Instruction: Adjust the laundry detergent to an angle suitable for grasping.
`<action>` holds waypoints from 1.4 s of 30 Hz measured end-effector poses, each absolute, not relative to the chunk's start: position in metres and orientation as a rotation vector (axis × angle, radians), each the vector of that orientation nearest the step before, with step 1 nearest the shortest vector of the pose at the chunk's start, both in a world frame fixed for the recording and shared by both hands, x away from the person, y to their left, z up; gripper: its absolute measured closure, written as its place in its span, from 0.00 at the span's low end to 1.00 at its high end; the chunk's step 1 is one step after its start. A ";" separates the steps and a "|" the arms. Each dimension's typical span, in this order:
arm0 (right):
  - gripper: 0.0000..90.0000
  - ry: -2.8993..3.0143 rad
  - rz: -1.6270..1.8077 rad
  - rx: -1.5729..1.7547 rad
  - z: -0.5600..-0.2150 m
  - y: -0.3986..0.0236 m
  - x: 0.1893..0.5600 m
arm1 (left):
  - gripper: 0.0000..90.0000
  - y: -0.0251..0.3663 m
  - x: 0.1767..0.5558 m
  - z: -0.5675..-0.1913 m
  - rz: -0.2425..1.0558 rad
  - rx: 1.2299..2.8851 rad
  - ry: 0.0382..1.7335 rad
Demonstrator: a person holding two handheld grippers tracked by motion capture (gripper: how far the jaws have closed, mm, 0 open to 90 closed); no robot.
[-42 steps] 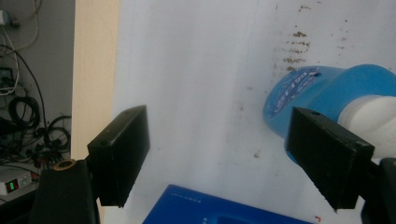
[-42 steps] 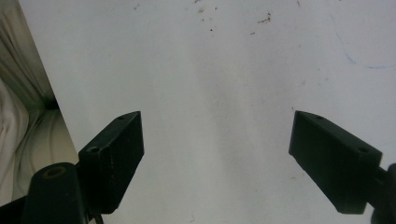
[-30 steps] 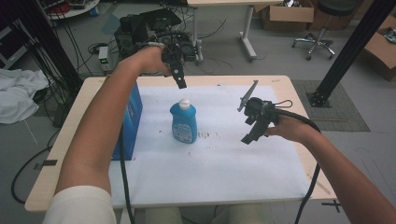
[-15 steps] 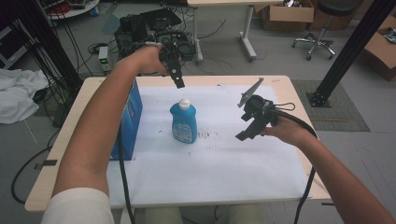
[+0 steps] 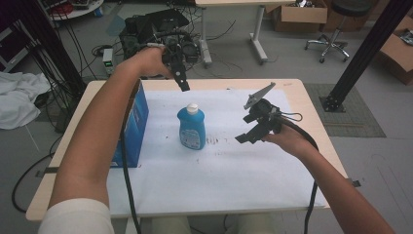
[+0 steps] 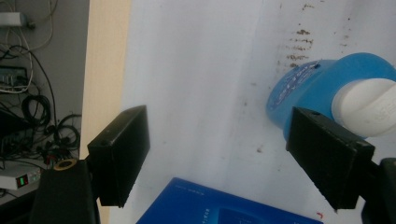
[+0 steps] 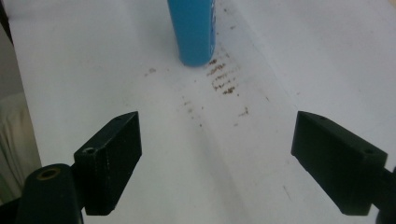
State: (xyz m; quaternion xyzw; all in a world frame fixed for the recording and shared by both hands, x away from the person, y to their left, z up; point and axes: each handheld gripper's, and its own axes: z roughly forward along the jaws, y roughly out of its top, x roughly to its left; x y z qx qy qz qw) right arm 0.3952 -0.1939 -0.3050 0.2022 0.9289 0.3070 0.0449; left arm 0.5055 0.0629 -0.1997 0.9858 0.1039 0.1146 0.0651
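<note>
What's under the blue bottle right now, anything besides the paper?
The blue bottle stands upright on the white sheet covering the table. Small brown stains mark the sheet beside its base. Whatever lies directly beneath the base is covered.

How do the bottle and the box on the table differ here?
The bottle is rounded, lighter blue and topped with a white cap; the box is flat-sided, darker blue and has no cap. The bottle stands mid-table on the white sheet; the box stands at the sheet's left edge, beside the person's left arm. The box is the larger. Both are blue, upright and untouched by either gripper.
</note>
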 end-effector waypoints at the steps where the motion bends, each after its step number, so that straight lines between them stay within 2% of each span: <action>1: 0.18 2.830 0.962 0.626 -0.306 -0.193 0.395 | 0.25 0.063 0.506 -0.200 0.346 2.974 0.314; 19: 0.17 2.752 1.160 0.615 -0.318 -0.154 0.408 | 0.25 0.065 0.510 -0.202 0.347 2.964 0.314; 42: 0.17 2.724 1.237 0.588 -0.330 -0.096 0.426 | 0.25 0.069 0.514 -0.205 0.341 2.972 0.327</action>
